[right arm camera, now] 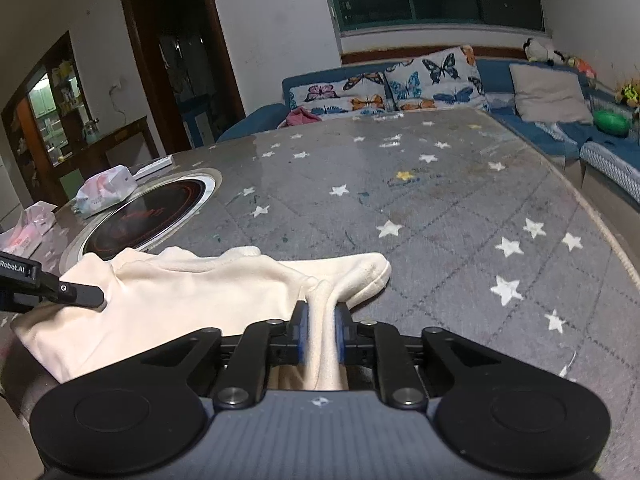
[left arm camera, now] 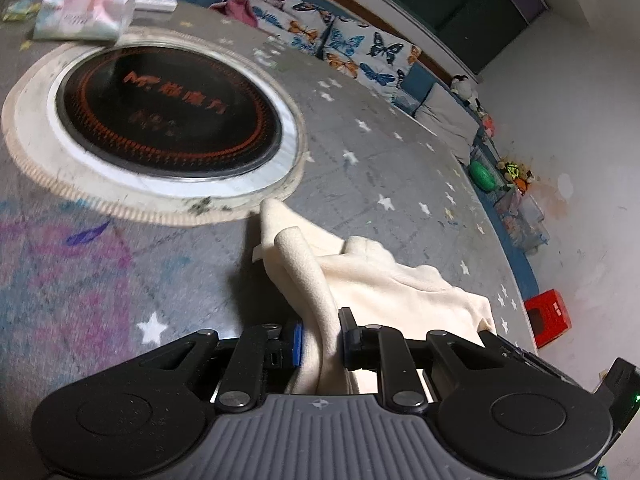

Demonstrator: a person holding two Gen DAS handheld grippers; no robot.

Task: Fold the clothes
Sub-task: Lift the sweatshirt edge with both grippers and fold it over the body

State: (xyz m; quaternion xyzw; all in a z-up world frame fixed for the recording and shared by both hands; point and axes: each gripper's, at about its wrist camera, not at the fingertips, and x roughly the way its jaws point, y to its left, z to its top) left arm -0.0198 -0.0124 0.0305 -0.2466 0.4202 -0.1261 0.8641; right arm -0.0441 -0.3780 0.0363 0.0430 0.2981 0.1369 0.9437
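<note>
1. At the far left of the right wrist view, the left gripper (right arm camera: 94, 298) reaches in; a white label on its black body reads "Robot.AI".
2. The tissue pack (left arm camera: 86, 8) at the worktop's far edge carries printing too blurred to read.
3. The round induction cooktop (left arm camera: 168, 114) set into the worktop (left arm camera: 360, 152) bears orange lettering that begins with an "M"; the rest is too smeared to make out.
4. The cream garment (left arm camera: 384, 284) lies bunched on the star-printed grey cover, just beside the cooktop's fringed rim, near the worktop's near edge.
5. In the left wrist view, the left gripper (left arm camera: 320, 344) has its jaws clenched on a rolled fold of the garment, which passes between the blue pads (left arm camera: 297, 342) and rises ahead of them to a peak.
6. In the right wrist view, the right gripper (right arm camera: 323, 334) has its jaws pinched on another thick fold of the cream garment (right arm camera: 192, 292); the cloth spreads left toward the other gripper, and a rounded end lies flat just ahead and right of the jaws.
7. A sofa with butterfly cushions (right arm camera: 420, 84) stands behind the worktop.
</note>
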